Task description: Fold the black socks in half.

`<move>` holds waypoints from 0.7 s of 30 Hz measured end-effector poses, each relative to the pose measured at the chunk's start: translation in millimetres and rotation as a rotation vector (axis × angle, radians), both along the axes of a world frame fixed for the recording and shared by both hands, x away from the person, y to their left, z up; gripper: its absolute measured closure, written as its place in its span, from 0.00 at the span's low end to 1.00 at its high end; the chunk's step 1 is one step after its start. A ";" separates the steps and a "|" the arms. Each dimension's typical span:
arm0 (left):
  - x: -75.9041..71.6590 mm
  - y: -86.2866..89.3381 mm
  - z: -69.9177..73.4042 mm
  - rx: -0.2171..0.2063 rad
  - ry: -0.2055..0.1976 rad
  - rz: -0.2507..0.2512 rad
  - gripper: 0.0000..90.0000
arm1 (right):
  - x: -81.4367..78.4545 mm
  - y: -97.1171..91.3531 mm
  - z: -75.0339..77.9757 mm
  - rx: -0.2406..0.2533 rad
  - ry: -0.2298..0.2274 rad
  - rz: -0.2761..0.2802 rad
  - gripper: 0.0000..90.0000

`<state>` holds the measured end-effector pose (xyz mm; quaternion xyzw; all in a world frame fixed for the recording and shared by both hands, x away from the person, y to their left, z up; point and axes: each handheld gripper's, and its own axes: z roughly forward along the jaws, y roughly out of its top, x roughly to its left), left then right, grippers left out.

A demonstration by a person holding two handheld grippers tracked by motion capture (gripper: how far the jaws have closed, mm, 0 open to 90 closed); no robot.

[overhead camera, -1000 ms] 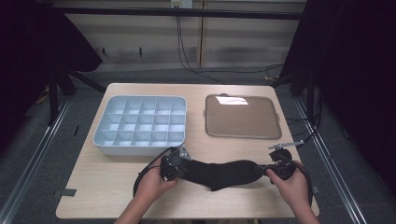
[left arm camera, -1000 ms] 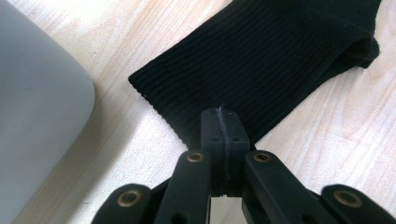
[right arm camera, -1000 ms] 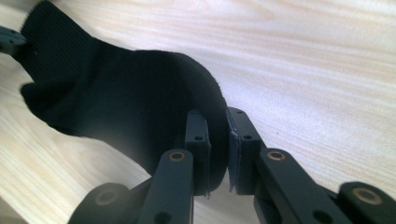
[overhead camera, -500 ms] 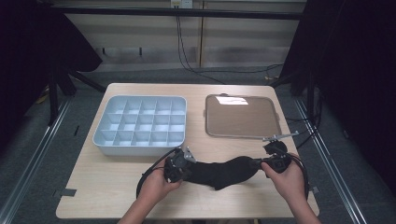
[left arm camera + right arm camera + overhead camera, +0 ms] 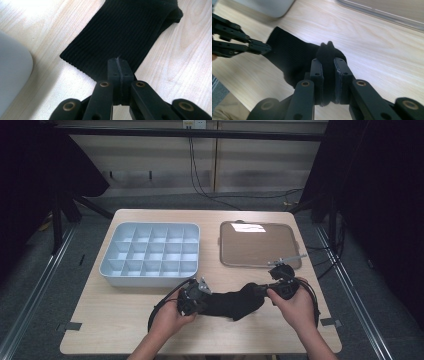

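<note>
**Sock gripped at both ends, not yet stowed**

The black sock [image 5: 234, 303] lies across the near part of the desk [image 5: 125, 320], in front of the compartment tray [image 5: 150, 254] and the flat brown tray [image 5: 260, 245]. The left gripper [image 5: 199, 301] is clamped tight on its cuff edge; the right gripper [image 5: 272, 289] pinches a bunched fold of the toe end. By my reading the grasp is done, while folding or placing remains. Compared with a second ago, the right gripper has risen and moved toward the brown tray, lifting that end.
</note>
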<state>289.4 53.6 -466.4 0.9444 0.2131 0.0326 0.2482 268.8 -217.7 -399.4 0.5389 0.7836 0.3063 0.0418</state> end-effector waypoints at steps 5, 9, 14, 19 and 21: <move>0.3 1.4 -0.7 -0.016 -0.008 -0.009 1.00 | 3.9 19.1 3.4 0.019 0.001 0.034 0.89; -0.7 2.8 0.4 -0.032 -0.007 -0.004 1.00 | 6.9 31.1 2.2 0.006 0.004 0.050 0.89; -1.5 6.3 6.2 -0.034 -0.015 -0.012 1.00 | 10.0 36.7 -1.8 0.010 0.015 0.060 0.89; 3.9 19.9 11.7 -0.024 -0.012 0.035 1.00 | 11.6 40.4 -6.1 0.003 0.036 0.066 0.89; 4.4 21.4 8.9 -0.017 -0.006 0.048 1.00 | 11.9 39.8 -6.2 0.003 0.034 0.067 0.89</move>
